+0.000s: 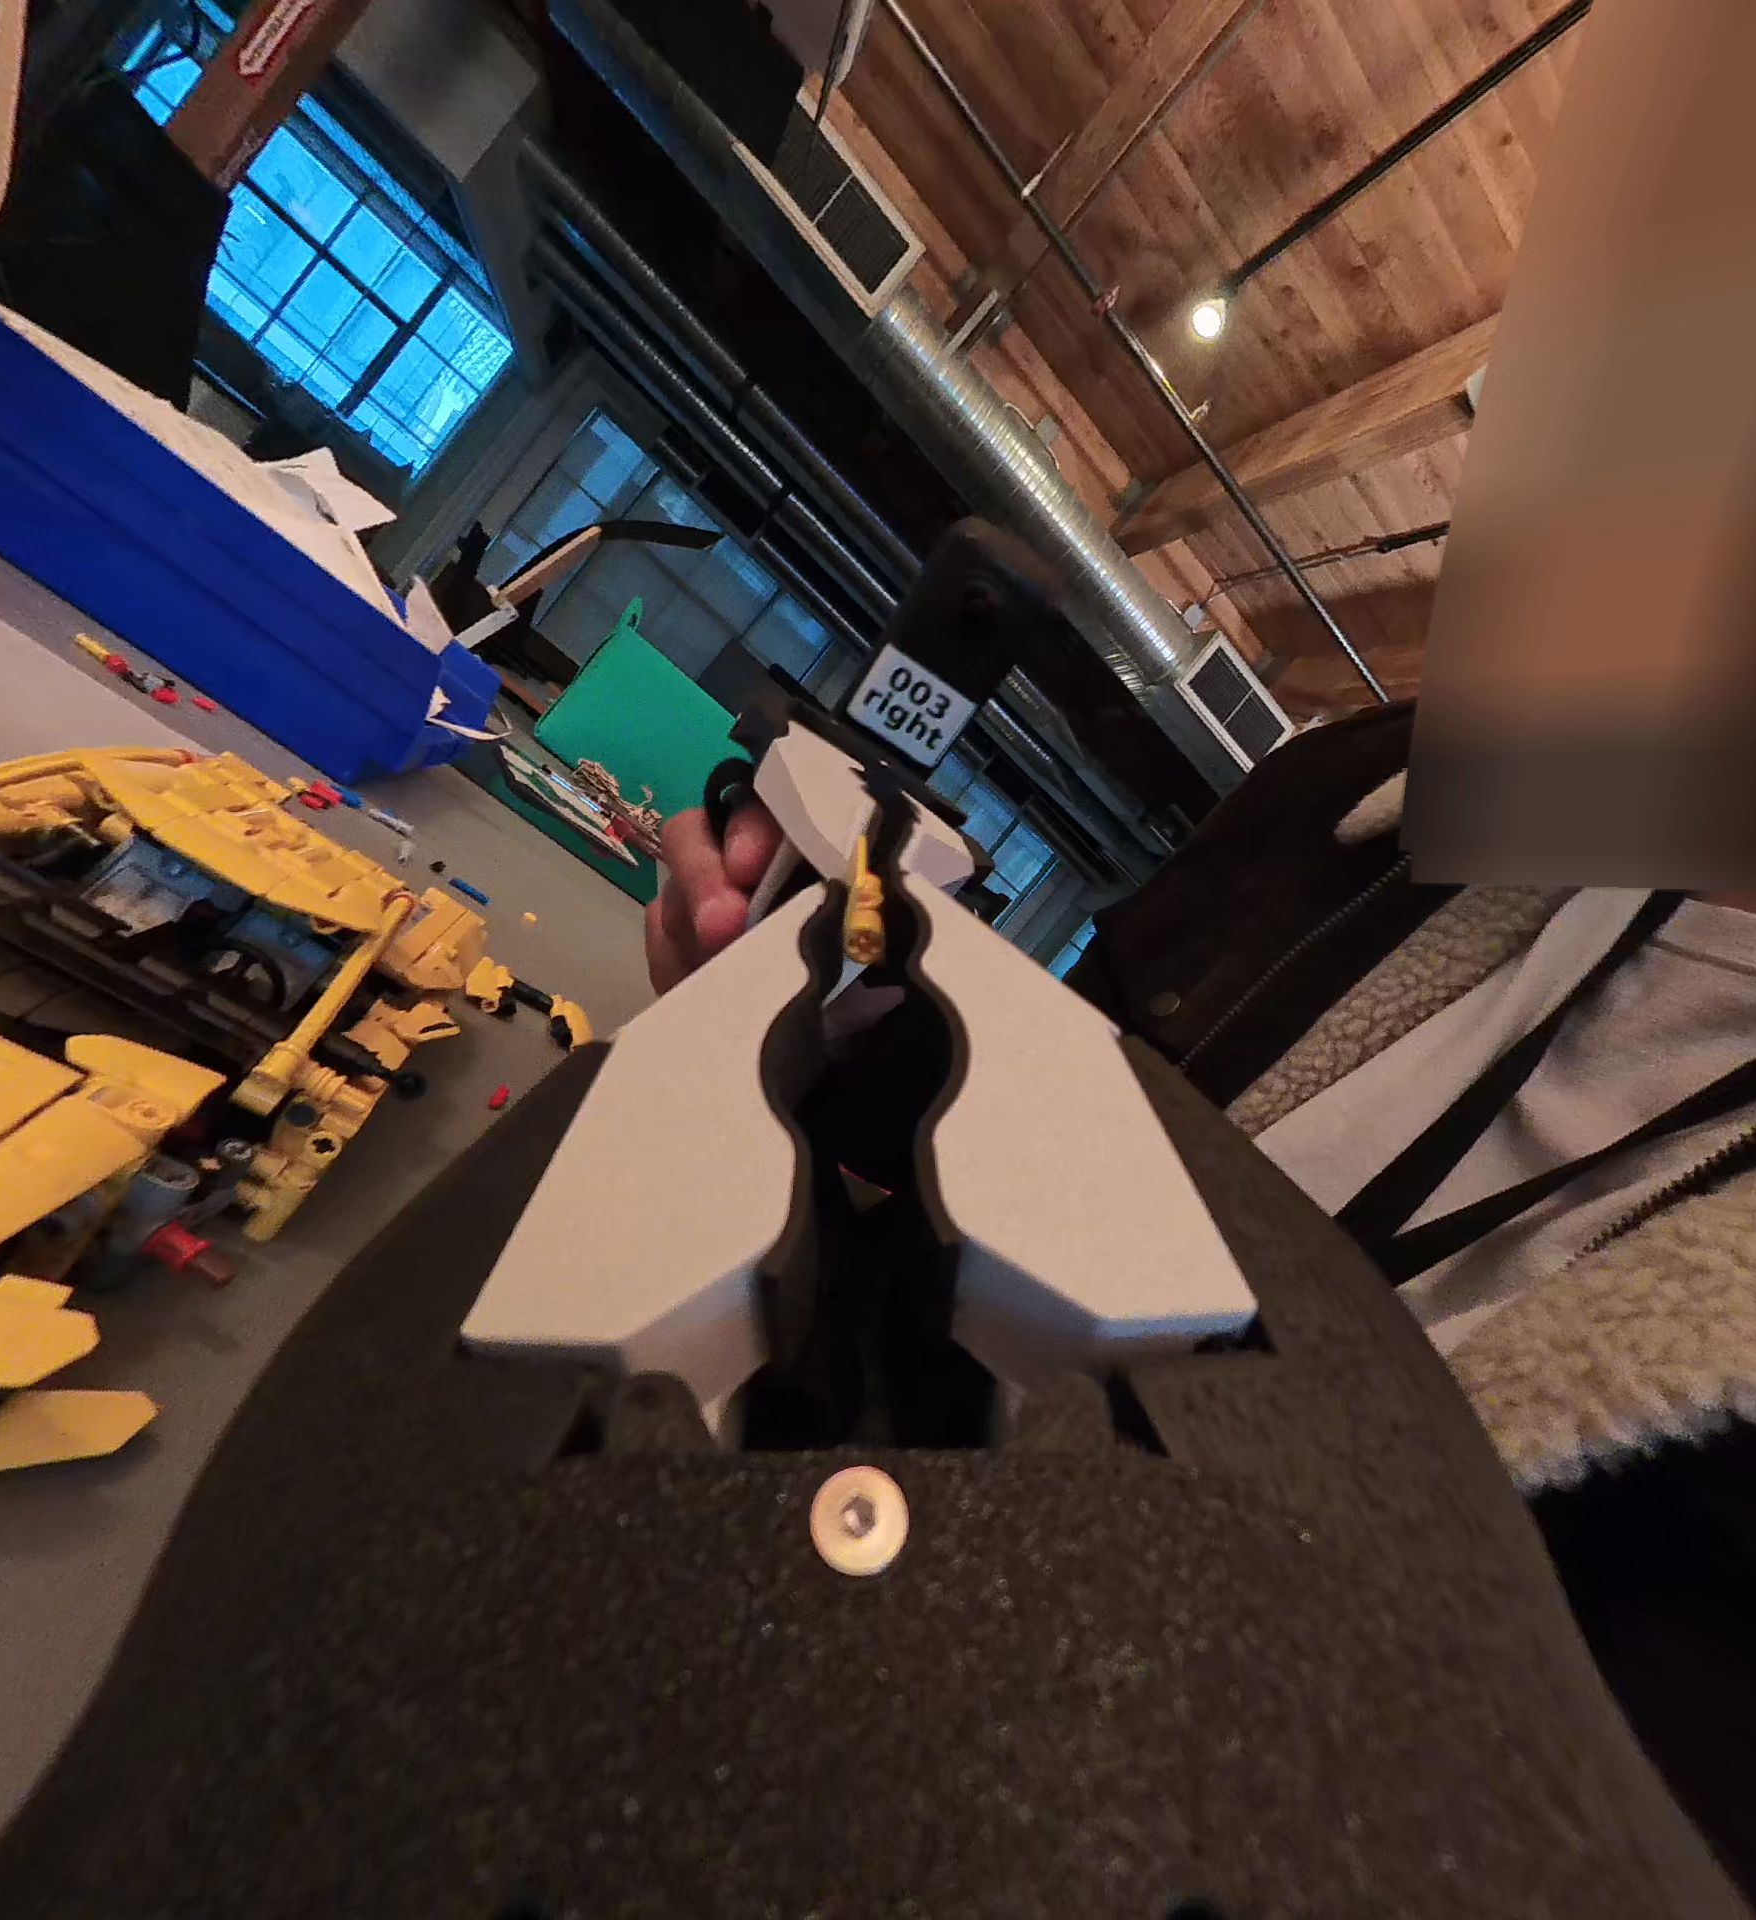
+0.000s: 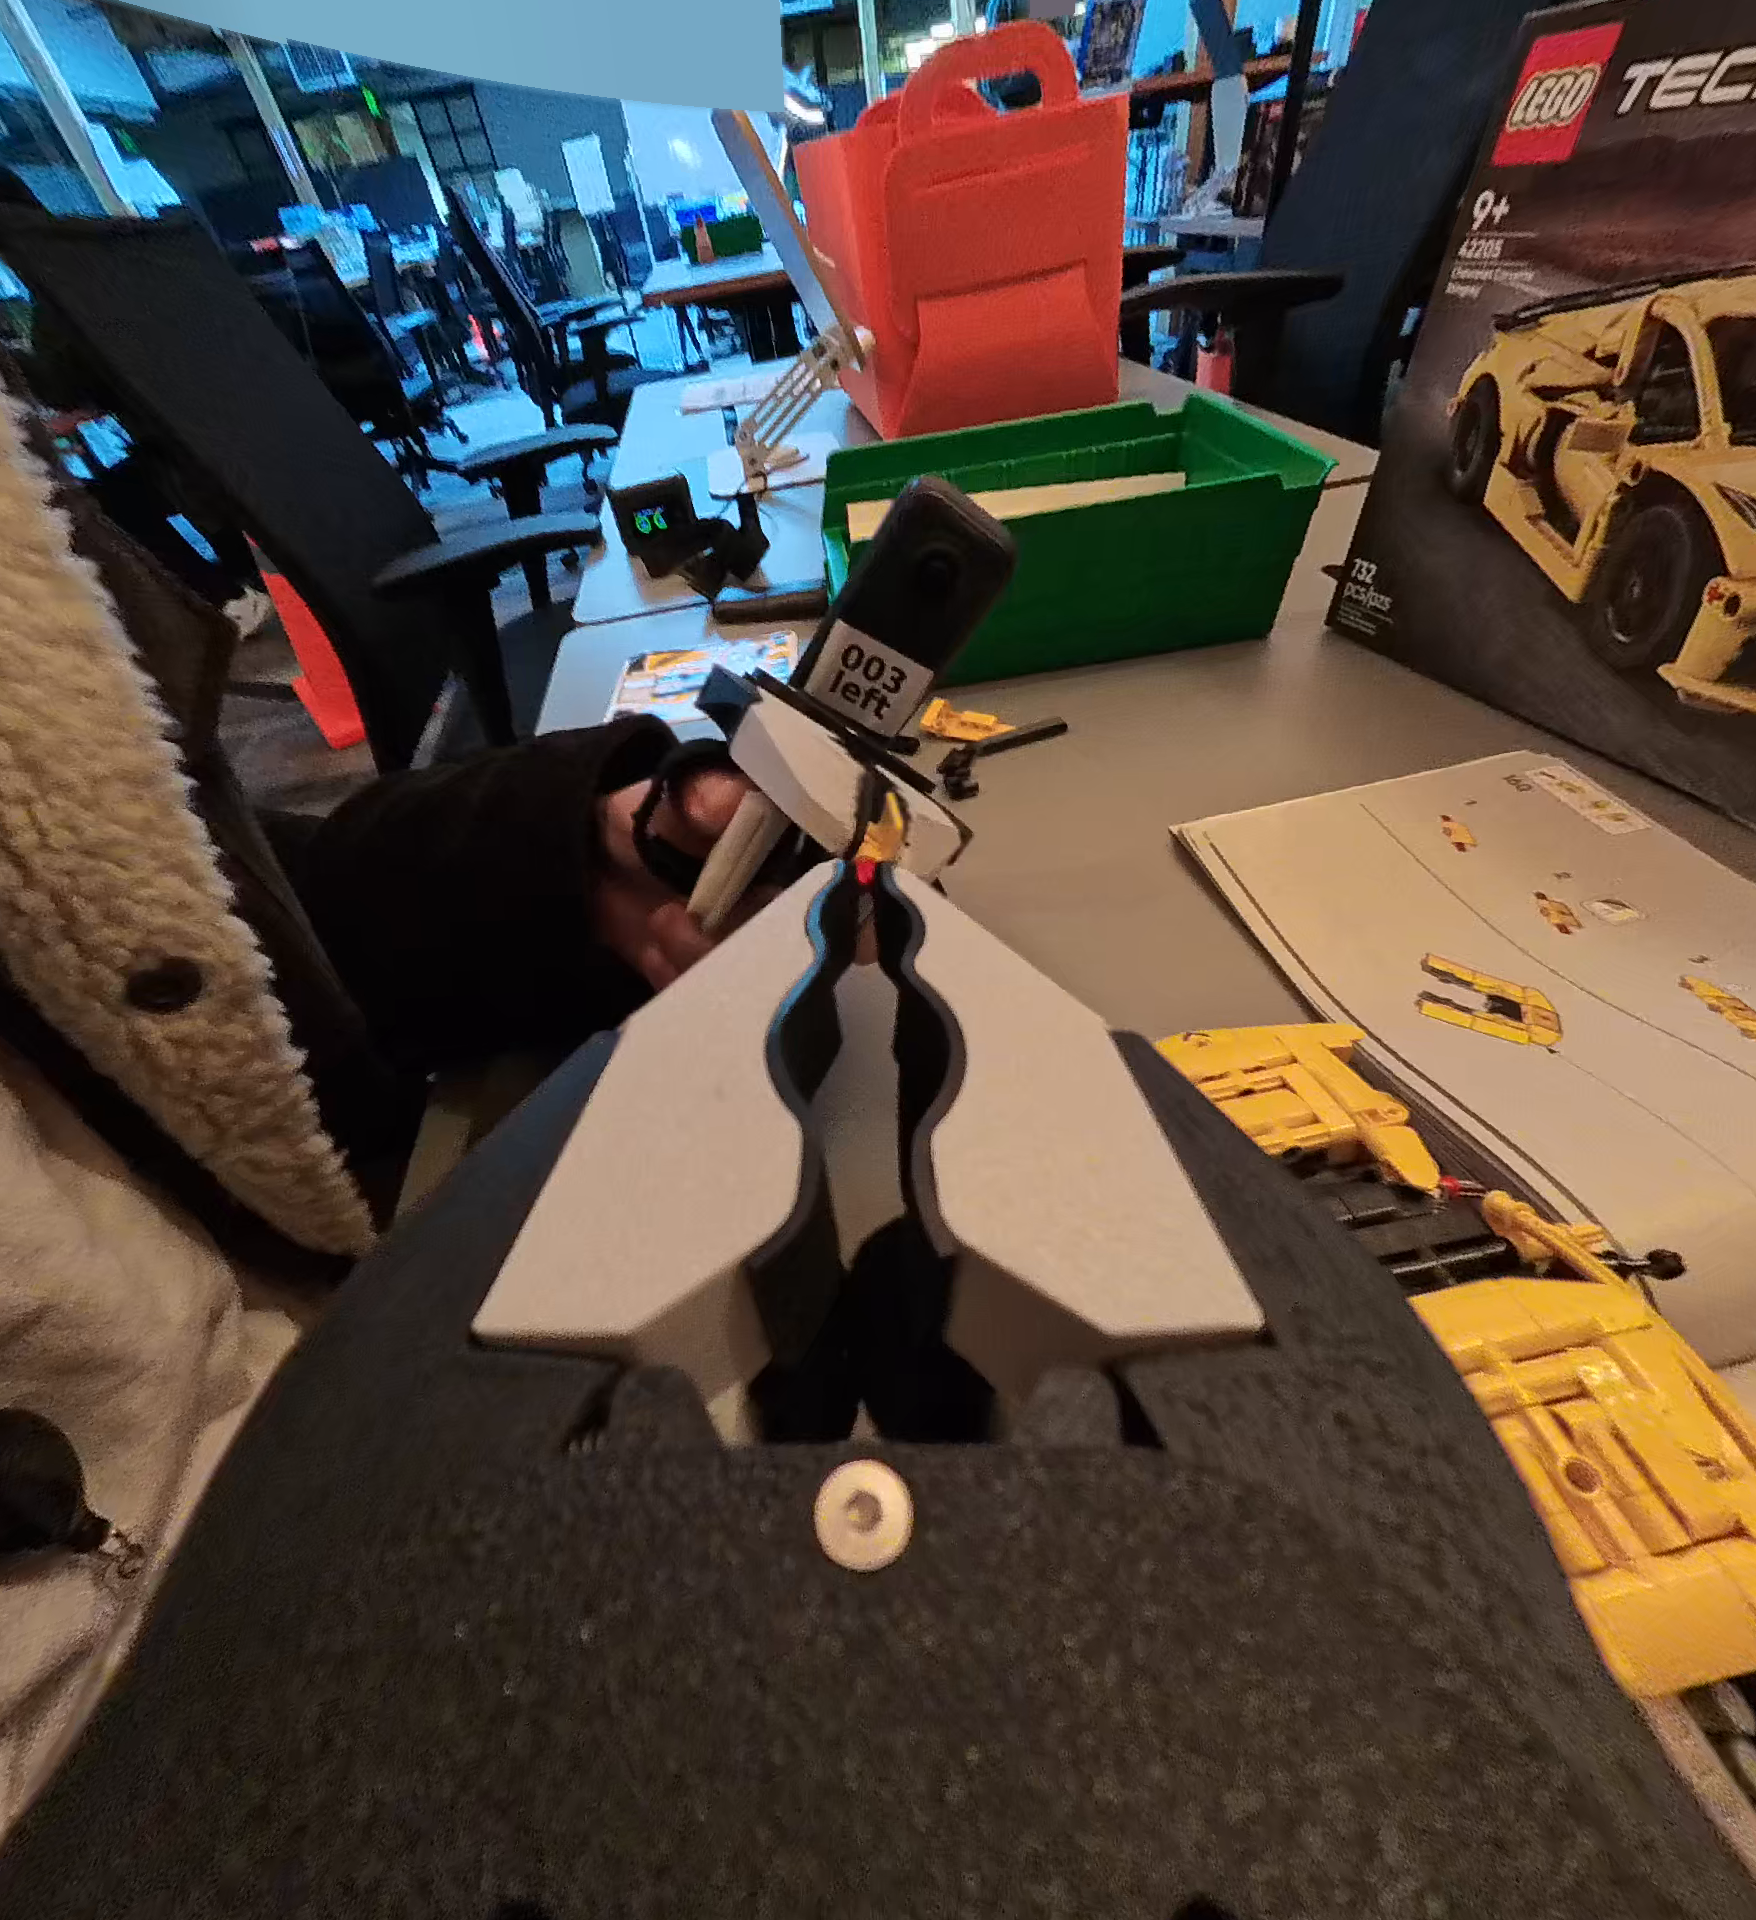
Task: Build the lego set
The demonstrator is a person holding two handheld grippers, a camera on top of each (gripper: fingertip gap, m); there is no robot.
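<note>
The two claws met tip to tip in the air above the surface, sharing one small yellow piece point(image 1: 866, 914). The left claw point(image 1: 861, 904) was pressed nearly together, its tips pinching the near end of that piece. The right claw point(image 2: 861, 878) was likewise pressed close; something small with a red tip sat between its tips, though whether it truly gripped the yellow piece or only a pin entering it I could not tell.

Such a piece looked light, rigid and smooth, so I judged it likely to twist or pop out under a sideways push. The best hold would be across its flat sides, well back from the mating end, with force kept along the pin's axis.

The half-built yellow car point(image 2: 1539, 1382) lay at the near edge of the surface, beside the open instruction booklet point(image 2: 1539, 935). It seemed heavier but fragile at its panels, better gripped by the dark frame. Loose pieces point(image 1: 141, 675) lay scattered toward the far side, near a blue bin point(image 1: 126, 520).
</note>
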